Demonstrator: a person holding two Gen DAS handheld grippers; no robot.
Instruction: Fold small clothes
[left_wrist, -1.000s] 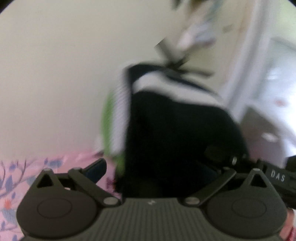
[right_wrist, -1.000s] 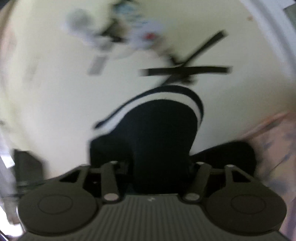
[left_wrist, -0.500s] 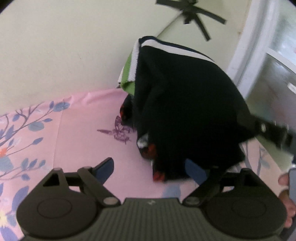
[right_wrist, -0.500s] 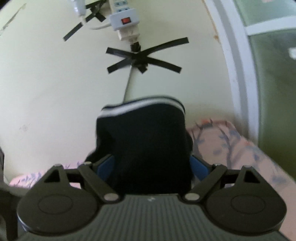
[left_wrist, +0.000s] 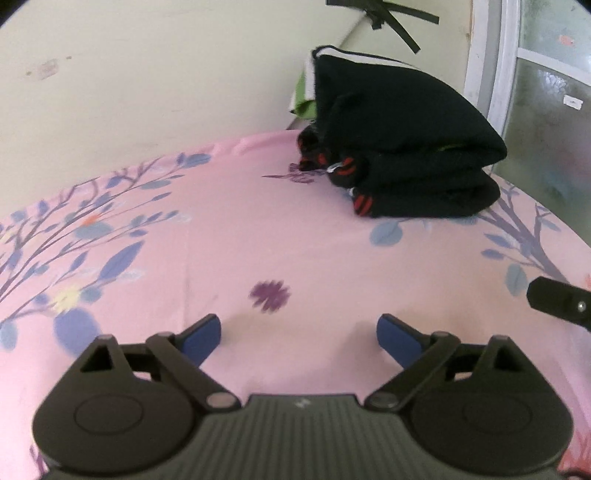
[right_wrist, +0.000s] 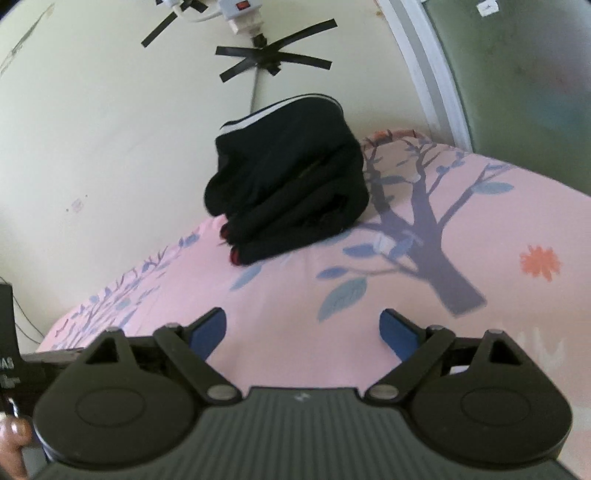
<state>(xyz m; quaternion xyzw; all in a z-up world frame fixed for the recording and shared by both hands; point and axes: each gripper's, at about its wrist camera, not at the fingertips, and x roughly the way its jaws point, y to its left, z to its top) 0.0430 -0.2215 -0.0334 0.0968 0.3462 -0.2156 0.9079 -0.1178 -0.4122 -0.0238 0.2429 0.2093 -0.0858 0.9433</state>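
left gripper (left_wrist: 298, 334): nearest in the left wrist view, jaws spread wide, nothing between the blue pads (left_wrist: 202, 338), only bare sheet under the gap.
right gripper (right_wrist: 303, 332): nearest in the right wrist view, jaws likewise wide apart and holding nothing; its blue pads (right_wrist: 397, 334) hang over the sheet. a black part of it also pokes in at the right edge of the left wrist view.
sheet (left_wrist: 258, 229): pink fabric printed with blue leaves, purple branches and small flowers, spread flat beneath both tools; a large purple tree print (right_wrist: 430, 236) lies ahead of the right tool.
folded clothes (left_wrist: 399, 155): a black stack of several folded layers lying on the sheet's far part, well apart from both tools, close to the wall. red stripes show at the cuff ends facing the left tool; a white stripe runs along the top layer's edge, and a bit of green fabric (left_wrist: 304, 99) peeks out behind it. from the right wrist view the same stack (right_wrist: 291, 181) sits beside the tree print.
wall (right_wrist: 110, 129): pale cream, just behind the stack.
tape (right_wrist: 273, 61): black strips crossed on the wall, over a cable running down from a white power strip (right_wrist: 242, 14).
window frame (left_wrist: 487, 70): white, with frosted glass, right of the stack.
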